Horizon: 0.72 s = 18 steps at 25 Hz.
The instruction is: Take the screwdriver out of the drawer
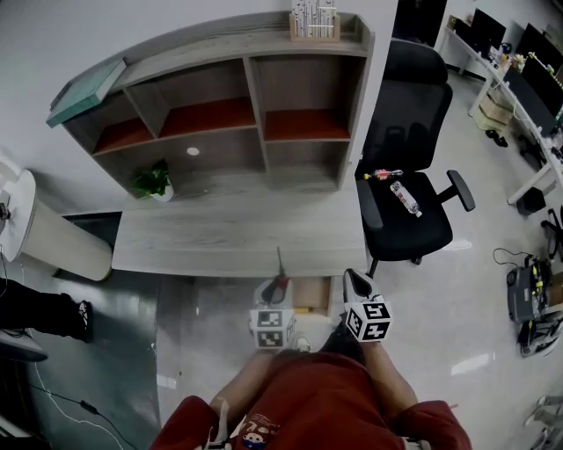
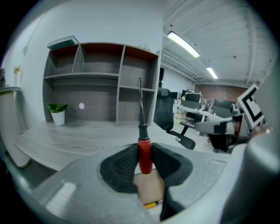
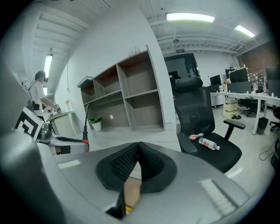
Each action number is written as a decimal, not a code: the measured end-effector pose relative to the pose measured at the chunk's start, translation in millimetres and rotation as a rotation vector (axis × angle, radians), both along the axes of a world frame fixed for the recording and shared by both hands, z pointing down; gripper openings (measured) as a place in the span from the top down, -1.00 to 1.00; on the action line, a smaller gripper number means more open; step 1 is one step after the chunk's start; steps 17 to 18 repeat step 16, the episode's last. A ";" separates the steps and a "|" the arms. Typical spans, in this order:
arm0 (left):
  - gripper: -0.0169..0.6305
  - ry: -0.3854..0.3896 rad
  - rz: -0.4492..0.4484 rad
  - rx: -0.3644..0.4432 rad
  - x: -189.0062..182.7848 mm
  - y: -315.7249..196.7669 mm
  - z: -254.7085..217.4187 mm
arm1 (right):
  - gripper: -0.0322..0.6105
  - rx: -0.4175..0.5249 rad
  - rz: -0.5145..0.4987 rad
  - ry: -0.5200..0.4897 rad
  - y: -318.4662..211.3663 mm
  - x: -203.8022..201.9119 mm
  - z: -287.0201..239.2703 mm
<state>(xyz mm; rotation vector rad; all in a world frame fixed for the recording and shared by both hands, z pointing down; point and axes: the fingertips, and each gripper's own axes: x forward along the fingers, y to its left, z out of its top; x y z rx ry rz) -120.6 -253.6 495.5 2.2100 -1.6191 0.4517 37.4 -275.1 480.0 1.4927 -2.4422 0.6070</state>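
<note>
At left, I am clamping my left gripper (image 2: 144,148) on the red handle of the screwdriver (image 2: 145,156), its thin shaft standing upright above the jaws, in front of the desk (image 1: 220,239). It is likely handling light, rigid and slightly slick. At right, my right gripper (image 3: 138,148) is hanging with jaws pressed together, empty.

A light brown patch (image 1: 310,295) under the near edge of the table (image 1: 220,237) is mostly covered by the left hand-held gripper (image 1: 274,290) and right hand-held gripper (image 1: 354,279); what it is cannot be told. The lower end of the screwdriver (image 2: 143,131), part of its red handle, is hidden between the left pads. White items in the small box (image 1: 314,25) on top of the shelf (image 1: 255,97) are too small to identify. A dark leg and shoe (image 1: 53,315) are cut off at the left edge.
</note>
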 end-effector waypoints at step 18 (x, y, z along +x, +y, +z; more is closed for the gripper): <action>0.66 0.009 0.034 0.014 14.1 -2.9 -6.4 | 0.89 0.010 0.009 0.008 1.2 6.0 1.2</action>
